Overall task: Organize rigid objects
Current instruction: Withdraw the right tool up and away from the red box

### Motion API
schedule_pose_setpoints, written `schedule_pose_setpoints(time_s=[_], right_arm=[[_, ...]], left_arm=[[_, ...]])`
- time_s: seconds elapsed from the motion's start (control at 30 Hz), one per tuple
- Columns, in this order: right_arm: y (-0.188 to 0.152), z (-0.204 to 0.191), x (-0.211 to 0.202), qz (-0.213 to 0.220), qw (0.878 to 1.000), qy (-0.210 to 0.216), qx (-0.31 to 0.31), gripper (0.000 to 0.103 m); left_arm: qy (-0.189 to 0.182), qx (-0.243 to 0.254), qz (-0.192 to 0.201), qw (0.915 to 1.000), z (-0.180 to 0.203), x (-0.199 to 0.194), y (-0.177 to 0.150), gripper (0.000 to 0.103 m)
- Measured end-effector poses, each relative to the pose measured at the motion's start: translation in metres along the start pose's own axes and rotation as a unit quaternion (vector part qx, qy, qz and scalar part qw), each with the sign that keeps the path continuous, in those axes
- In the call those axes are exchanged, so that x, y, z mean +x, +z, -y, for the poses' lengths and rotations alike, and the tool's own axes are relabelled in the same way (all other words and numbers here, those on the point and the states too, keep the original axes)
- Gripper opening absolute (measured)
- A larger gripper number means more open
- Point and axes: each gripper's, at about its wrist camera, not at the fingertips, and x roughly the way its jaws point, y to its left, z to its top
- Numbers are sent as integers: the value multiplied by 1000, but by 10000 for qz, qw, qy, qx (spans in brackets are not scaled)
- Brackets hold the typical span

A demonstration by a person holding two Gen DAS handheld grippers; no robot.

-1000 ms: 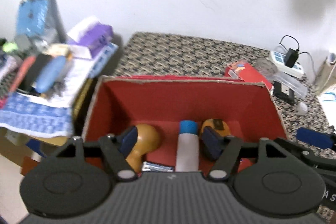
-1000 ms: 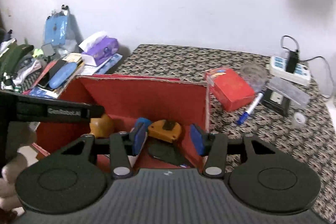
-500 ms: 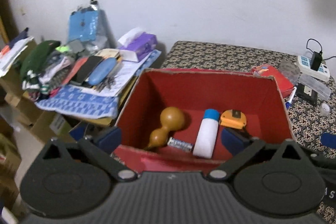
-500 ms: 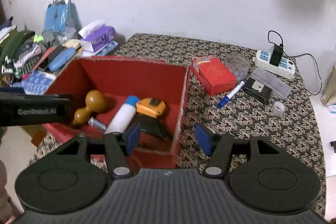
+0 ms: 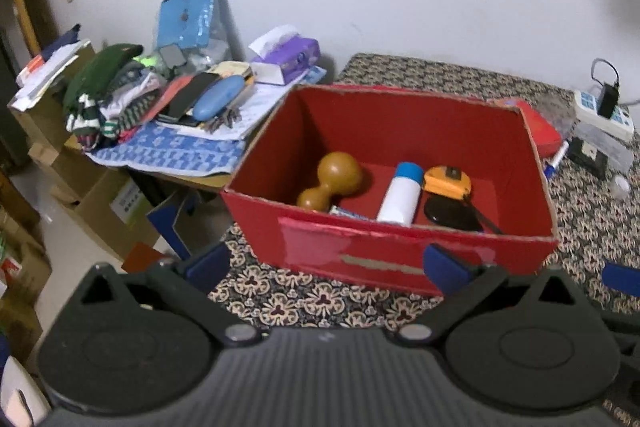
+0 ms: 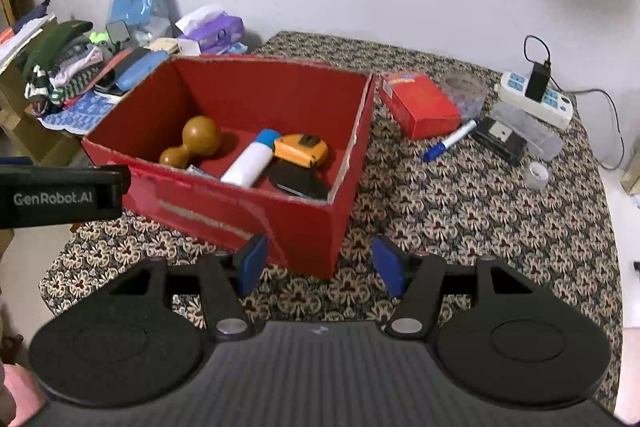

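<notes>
**Red box packed, marker next by the look of it**

Red cardboard box [image 6: 224,211] already holds the gourd, white tube and tape measure. Blue marker [image 6: 450,140] lies on the bench right of the box, long axis slanting away toward the small red carton [image 6: 420,105]. Right claw [image 6: 318,263] is nearer, half open, empty. Left claw [image 5: 326,265] gapes wide, empty, fronting the box.

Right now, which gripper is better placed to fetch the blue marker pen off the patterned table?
Right gripper: open, empty, the blue marker pen ahead on its side of the red cardboard box; the left gripper faces the box.
</notes>
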Motion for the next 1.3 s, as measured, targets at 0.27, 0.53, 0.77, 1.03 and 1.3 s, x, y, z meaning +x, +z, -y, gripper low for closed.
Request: schedule_pose_setpoints(time_s=[0.27, 0.53, 0.77, 1.03, 1.3], right_arm=[[-7, -7, 4, -110, 9985, -416, 336, 45], [20, -34, 4, 315, 9943, -734, 712, 46], [42, -59, 14, 500, 9912, -943, 779, 46], [57, -75, 23, 541, 9884, -1137, 850, 46], [63, -83, 31, 492, 9884, -1171, 833, 46]], left_arm=[[-533, 500, -144, 9972, 0, 17, 3, 103], [-639, 701, 167, 9954, -28, 27, 38, 103], [-659, 850, 306, 9937, -48, 41, 58, 103], [-961, 707, 254, 9925, -66, 57, 74, 103], [-1017, 792, 146, 9915, -69, 74, 78, 103]])
